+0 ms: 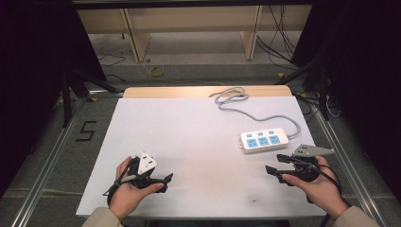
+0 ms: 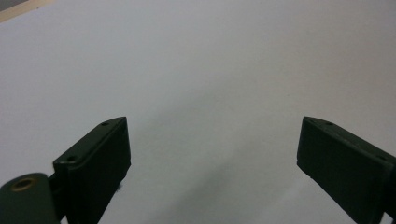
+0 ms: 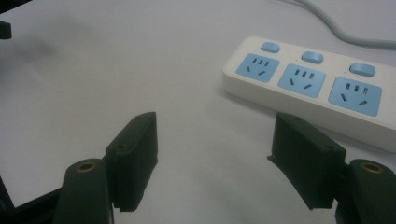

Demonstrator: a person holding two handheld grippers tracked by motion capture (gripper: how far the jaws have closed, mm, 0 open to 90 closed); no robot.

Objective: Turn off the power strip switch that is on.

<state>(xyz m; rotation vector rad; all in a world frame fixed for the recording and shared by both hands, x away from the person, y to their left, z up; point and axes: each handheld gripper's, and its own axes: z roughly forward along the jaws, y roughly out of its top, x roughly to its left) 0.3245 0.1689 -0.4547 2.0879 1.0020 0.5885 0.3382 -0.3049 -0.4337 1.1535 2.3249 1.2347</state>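
Two hand-held grippers are seen over the white tabletop (image 1: 189, 142), and nothing has yet been taken up by either. The power strip (image 1: 263, 140), white with three blue sockets and three blue switches, is lying flat toward the right side of the tabletop, its grey cable (image 1: 246, 106) trailing away to the far edge. The work is judged to be at its start: the strip is untouched, and the approach and any grasp or switch press are left to be done.

The right hand-held gripper (image 1: 276, 165) is held near the strip, on the person's side of it and apart from it. In the right gripper view its jaws are spread wide with only bare tabletop between them, and the power strip (image 3: 317, 84) is seen ahead and to the right, beyond the right jaw.

The left hand-held gripper (image 1: 163, 182) is kept well apart from the strip, at the near left, with its jaws likewise wide and empty.
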